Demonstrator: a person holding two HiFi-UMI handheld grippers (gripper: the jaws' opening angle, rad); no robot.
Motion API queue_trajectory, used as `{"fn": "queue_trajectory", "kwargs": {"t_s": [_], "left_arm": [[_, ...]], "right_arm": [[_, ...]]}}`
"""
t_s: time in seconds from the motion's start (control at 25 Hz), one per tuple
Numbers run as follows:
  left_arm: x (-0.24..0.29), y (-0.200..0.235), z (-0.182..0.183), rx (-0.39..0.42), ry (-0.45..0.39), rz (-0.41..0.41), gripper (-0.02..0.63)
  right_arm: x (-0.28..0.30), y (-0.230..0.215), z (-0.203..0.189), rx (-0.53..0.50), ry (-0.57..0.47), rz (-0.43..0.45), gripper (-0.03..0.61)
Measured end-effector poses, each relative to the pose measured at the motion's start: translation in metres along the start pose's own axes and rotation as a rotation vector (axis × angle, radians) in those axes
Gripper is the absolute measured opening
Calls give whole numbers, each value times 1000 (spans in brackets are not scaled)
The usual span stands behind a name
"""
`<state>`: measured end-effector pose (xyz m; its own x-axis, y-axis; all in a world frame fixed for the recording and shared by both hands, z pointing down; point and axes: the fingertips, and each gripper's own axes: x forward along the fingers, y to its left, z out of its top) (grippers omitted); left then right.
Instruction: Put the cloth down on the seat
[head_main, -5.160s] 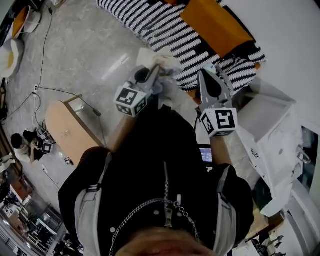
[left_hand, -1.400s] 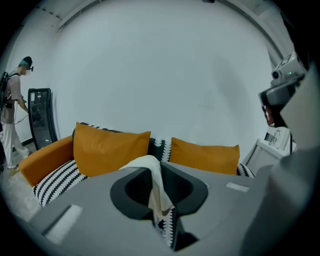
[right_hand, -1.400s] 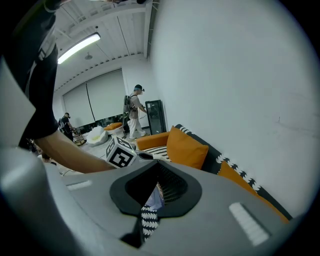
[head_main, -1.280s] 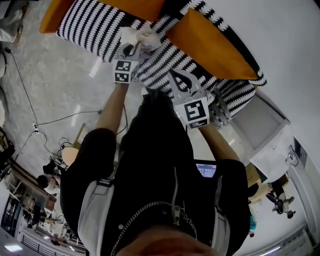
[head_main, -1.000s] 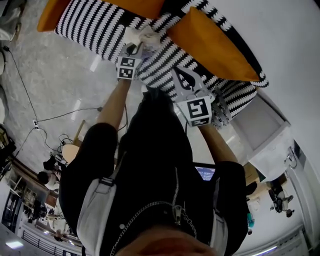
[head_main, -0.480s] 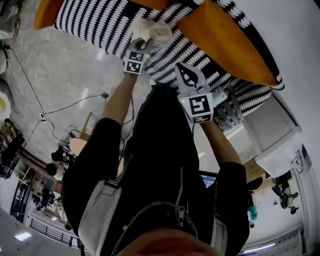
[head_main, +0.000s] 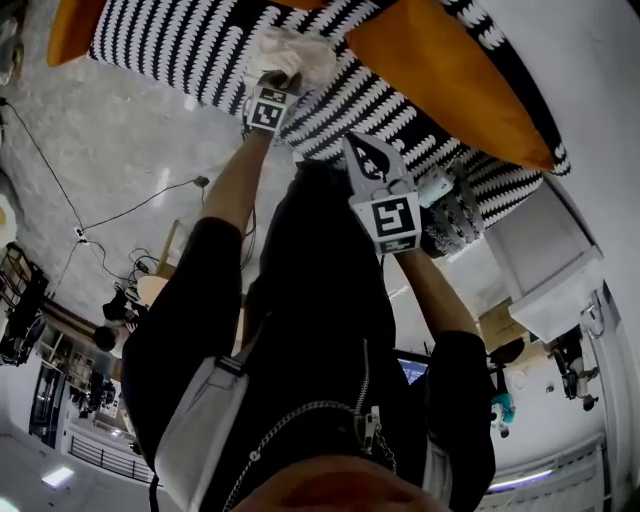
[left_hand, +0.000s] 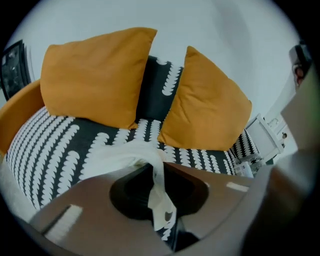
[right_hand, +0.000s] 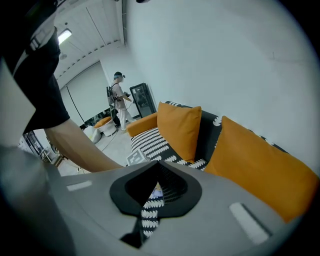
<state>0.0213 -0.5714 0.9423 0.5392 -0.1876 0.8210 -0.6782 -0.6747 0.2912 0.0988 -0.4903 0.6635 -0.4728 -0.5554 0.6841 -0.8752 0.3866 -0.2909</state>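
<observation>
- Two orange cushions (left_hand: 95, 75) lean upright against the sofa's back, side by side with a dark gap between them. Their lower edges rest on the seat (left_hand: 50, 145), which is black with rows of white marks.
- The seat holds only those cushions and the cloth (left_hand: 120, 152) in the left claw's view.
- The cloth is pale cream. Its far part spreads over the front of the seat, below the left cushion, and a narrow tail hangs down between the jaws.
- The left claw (left_hand: 159, 172) is clenched on the cloth, its jaws nearly together with the fabric pinched between them.
- In the head view the left claw (head_main: 283, 78) reaches to the upper middle of the frame, where the cloth (head_main: 295, 52) sits bunched over the seat (head_main: 180, 50).
- The right claw (head_main: 368, 160) is lower and nearer the frame's centre, well apart from the cloth and over the seat's front edge.
- The right claw's (right_hand: 157, 167) tips meet, leaving only a thin slit through which the seat's pattern shows. Nothing is held between them.
- A white box-shaped unit (head_main: 540, 260) stands at the sofa's end, at the right of the head view. What it holds cannot be made out.
- A dark cable (head_main: 130, 205) trails across the grey floor (head_main: 120, 130) at the left.
</observation>
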Motion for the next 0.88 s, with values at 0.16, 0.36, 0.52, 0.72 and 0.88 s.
{"fn": "queue_trajectory", "kwargs": {"t_s": [0.16,0.36,0.52,0.72,0.88], "left_arm": [[24,12,-30,-170,144,-50,168],[25,9,-37,-129,203,-51,253],[17,-1,-34,-78,182,-66,321],[-21,-13,-27,-94,113,-17,321],[-81,-27,-16,-136,-12,31,261]], "right_arm": [[2,-20,6,41,-20,-43,3],[5,-30,7,64,-37,-55,3],[10,-21,8,66,-48,-33,3],[7,-10,17,-1,-63,-3,3],[-2,7,26,-30,-80,17,3]]}}
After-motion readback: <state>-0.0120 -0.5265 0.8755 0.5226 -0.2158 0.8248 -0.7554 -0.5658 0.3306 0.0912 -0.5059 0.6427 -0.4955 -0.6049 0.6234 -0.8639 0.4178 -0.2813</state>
